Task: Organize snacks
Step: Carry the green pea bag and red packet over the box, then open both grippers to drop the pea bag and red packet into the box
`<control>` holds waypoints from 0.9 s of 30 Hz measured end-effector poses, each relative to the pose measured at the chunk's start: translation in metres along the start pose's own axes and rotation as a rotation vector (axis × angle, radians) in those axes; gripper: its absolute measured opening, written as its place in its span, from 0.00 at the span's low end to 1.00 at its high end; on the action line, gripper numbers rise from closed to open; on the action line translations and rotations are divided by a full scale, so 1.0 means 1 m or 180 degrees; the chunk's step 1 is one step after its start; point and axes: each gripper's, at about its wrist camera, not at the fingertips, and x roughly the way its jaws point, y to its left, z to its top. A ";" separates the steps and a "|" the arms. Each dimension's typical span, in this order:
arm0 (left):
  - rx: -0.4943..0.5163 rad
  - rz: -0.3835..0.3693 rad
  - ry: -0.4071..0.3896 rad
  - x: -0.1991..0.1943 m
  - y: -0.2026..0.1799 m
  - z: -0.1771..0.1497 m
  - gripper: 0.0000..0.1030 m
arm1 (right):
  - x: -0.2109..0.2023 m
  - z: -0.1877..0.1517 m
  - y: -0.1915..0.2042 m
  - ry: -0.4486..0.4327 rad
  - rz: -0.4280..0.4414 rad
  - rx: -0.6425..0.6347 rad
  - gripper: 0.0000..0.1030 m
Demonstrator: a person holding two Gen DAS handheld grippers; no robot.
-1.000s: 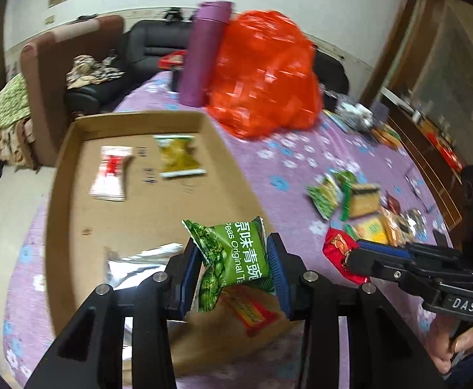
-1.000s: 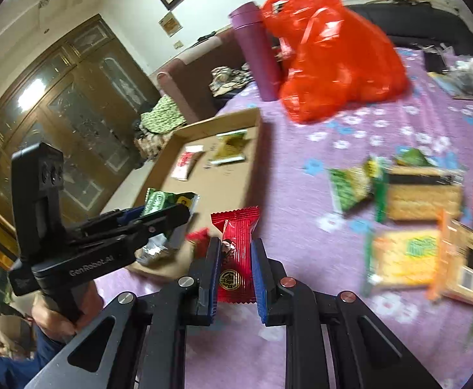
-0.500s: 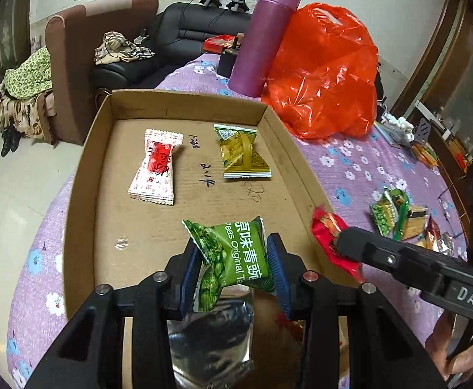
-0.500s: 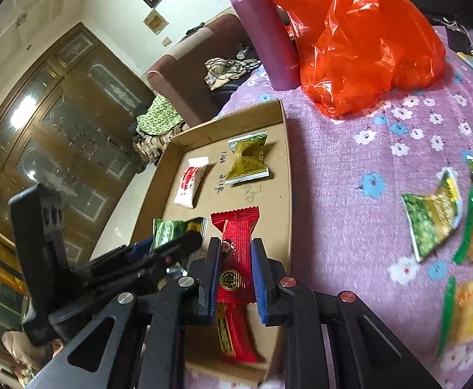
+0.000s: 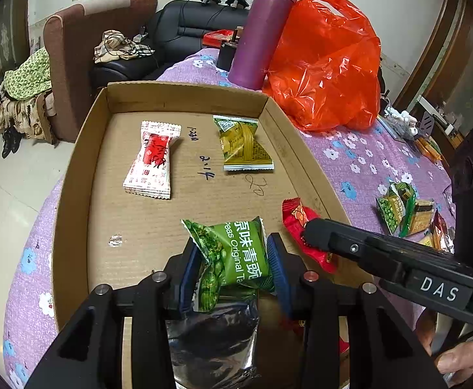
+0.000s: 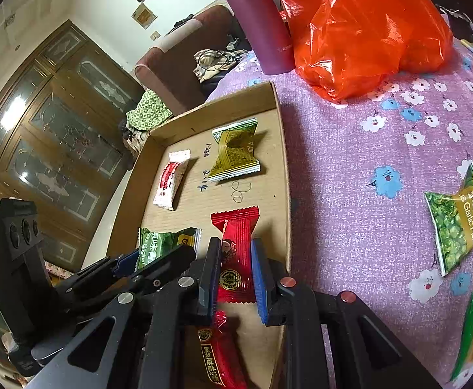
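Above the cardboard tray [image 5: 74, 175], seen from the left wrist, a light, crinkly green pea packet [image 5: 236, 256] is clamped mid-body by the left gripper [image 5: 233, 269]. From the right wrist, a slippery red snack packet [image 6: 236, 253] is pinched mid-body over the tray's floor by the right gripper [image 6: 234, 275].

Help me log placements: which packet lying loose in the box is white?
The white-and-red packet on the left of the cardboard box; the loose packet beside it is olive green.

The left gripper [image 5: 233, 259] points steeply down, its blue pads clamped on a green pea packet [image 5: 236, 253]. Just beside it, the right gripper [image 6: 234, 272] is pinched tight on a red snack packet [image 6: 236, 253]. A hand [image 5: 456, 353], probably the right, grips its handle.
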 end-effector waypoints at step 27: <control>0.0284 -0.0130 -0.0179 -0.037 -0.050 -0.007 0.53 | -0.092 -0.009 -0.085 -0.0101 -0.0819 0.0094 0.22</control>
